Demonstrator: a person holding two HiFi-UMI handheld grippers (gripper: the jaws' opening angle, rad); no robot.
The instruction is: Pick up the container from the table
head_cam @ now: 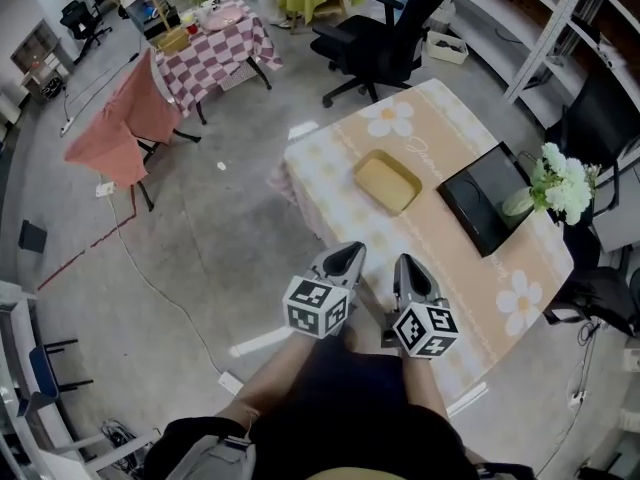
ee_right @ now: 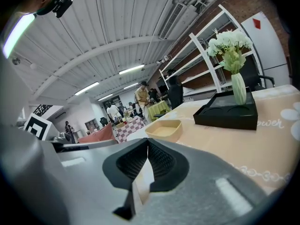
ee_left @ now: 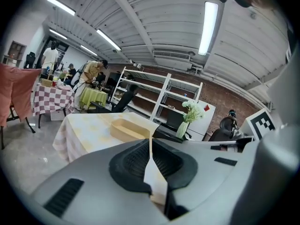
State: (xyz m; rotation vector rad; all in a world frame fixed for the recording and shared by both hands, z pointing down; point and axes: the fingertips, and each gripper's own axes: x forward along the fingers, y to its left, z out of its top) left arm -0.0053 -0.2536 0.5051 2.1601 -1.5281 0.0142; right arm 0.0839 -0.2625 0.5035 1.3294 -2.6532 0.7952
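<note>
Both grippers hover over the table's (head_cam: 430,118) near edge, side by side. The left gripper (head_cam: 350,255) has its jaws pressed together with nothing between them. The right gripper (head_cam: 408,266) is closed too, and empty. Ahead of them, well apart, the container (head_cam: 386,181) sits about mid-table, open side up. A black tray (head_cam: 488,200) lies by the right edge, with a vase (head_cam: 519,203) of white flowers at its outer side. A chair (head_cam: 385,38) stands past the far edge.

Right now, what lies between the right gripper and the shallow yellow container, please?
Only bare peach tablecloth separates right gripper and container, per the head view.
</note>
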